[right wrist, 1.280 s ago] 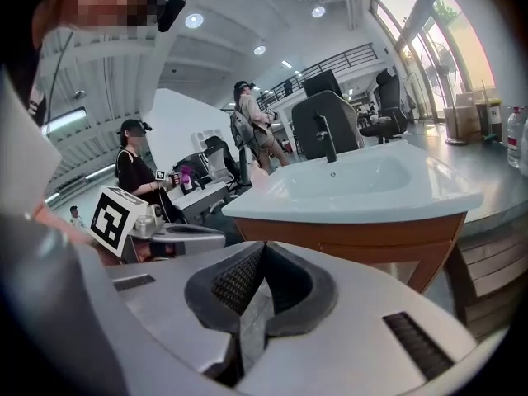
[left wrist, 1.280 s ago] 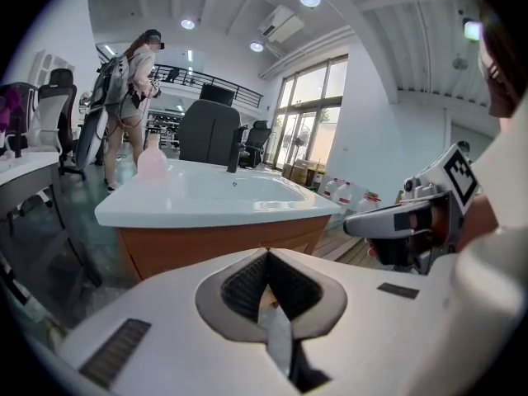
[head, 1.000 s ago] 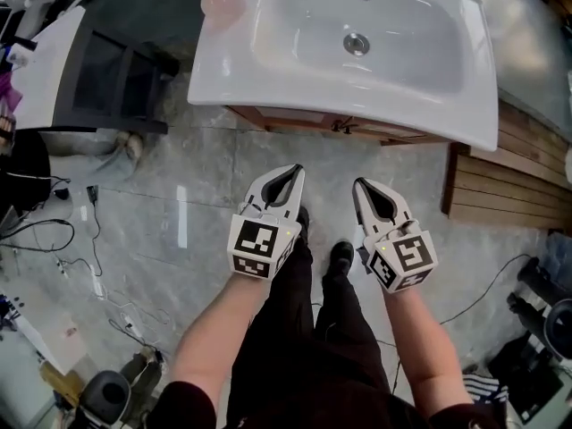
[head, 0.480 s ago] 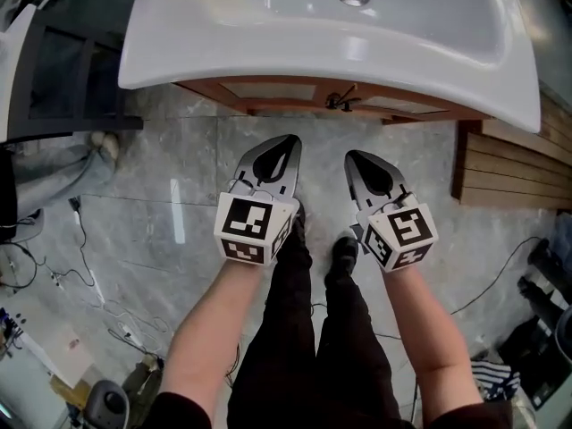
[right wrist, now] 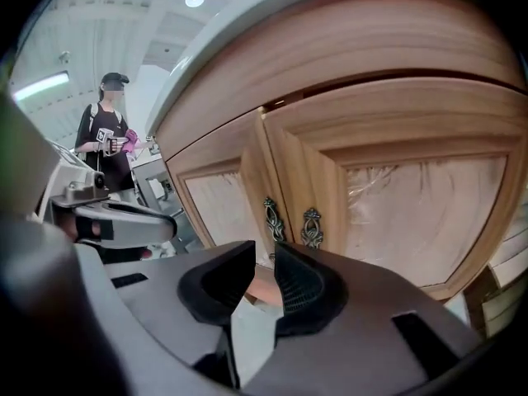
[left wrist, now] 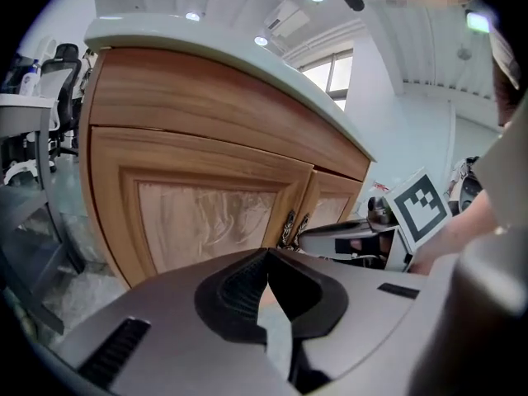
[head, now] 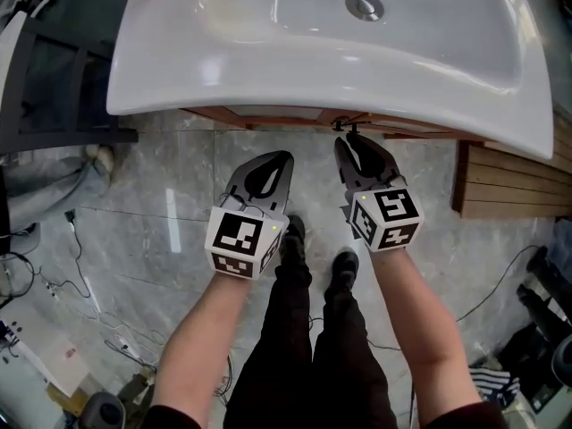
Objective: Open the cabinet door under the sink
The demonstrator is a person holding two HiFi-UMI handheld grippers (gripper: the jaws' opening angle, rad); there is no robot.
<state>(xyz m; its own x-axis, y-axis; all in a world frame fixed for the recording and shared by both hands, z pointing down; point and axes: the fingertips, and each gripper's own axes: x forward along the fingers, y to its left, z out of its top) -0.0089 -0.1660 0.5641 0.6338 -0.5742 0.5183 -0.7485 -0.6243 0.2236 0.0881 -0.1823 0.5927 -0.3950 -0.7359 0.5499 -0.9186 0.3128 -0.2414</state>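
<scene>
Right gripper view: upright door handles (right wrist: 312,227)

No words, brands or numbers are legible; the marker cubes (head: 239,239) carry only black-and-white square patterns.

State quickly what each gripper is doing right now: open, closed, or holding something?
Left gripper: closed, holding nothing.
Right gripper: jaws opening, nothing between them.
</scene>
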